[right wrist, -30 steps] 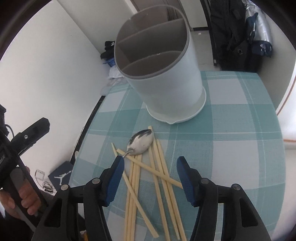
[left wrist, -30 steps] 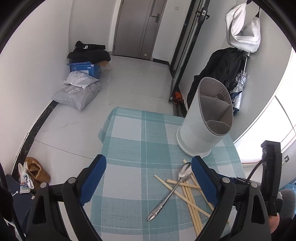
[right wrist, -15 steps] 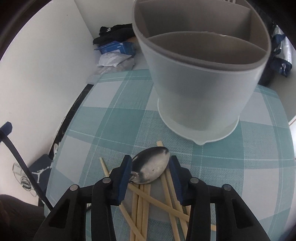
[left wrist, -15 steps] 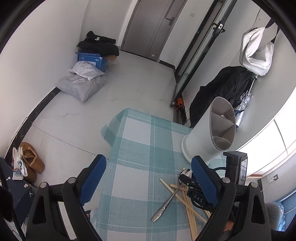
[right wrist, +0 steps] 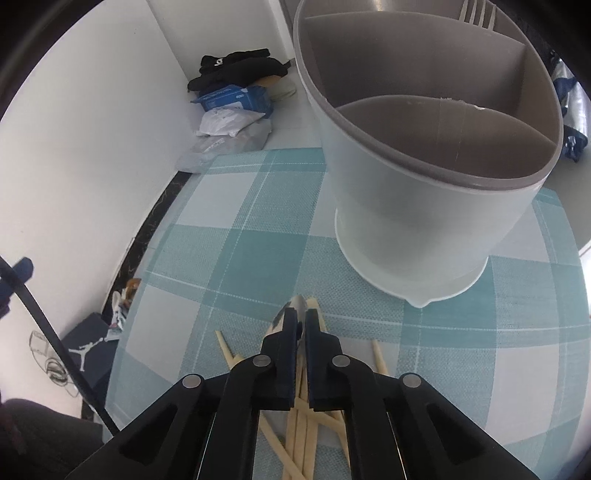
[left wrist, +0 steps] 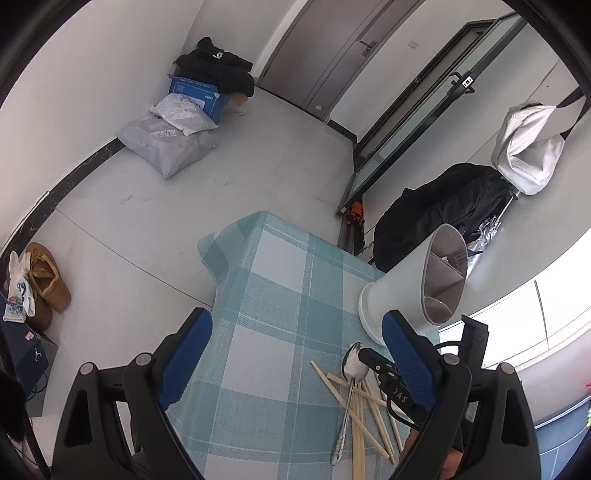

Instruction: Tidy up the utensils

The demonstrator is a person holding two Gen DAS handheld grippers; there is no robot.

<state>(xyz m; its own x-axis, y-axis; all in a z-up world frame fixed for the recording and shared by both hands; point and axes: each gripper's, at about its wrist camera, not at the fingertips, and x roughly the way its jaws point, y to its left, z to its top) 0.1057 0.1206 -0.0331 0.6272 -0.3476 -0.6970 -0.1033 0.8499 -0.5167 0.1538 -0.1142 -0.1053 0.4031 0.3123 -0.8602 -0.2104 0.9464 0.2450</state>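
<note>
A metal spoon (left wrist: 350, 391) lies across several wooden chopsticks (left wrist: 373, 406) on the teal checked tablecloth (left wrist: 266, 332). My right gripper (right wrist: 301, 321) is shut on the spoon's bowl; only the bowl's tip (right wrist: 299, 303) pokes out beyond the pads, above the chopsticks (right wrist: 297, 435). From the left wrist view, the right gripper (left wrist: 369, 357) pinches the bowl end. Just beyond stands a white utensil holder (right wrist: 424, 206) with grey compartments, fork tines (right wrist: 476, 13) in its far one. My left gripper (left wrist: 295, 323) hovers open over the cloth, left of the holder (left wrist: 395, 291), holding nothing.
The table's far edge and left corner (left wrist: 221, 243) drop to a pale floor. On the floor are bags and a blue box (left wrist: 192, 92), shoes (left wrist: 48, 280), and dark bags (left wrist: 443, 206) by the wall behind the holder.
My right gripper has come down and shut on the spoon's bowl, nearer the holder. The left gripper's view has rolled and drawn back, still open.
</note>
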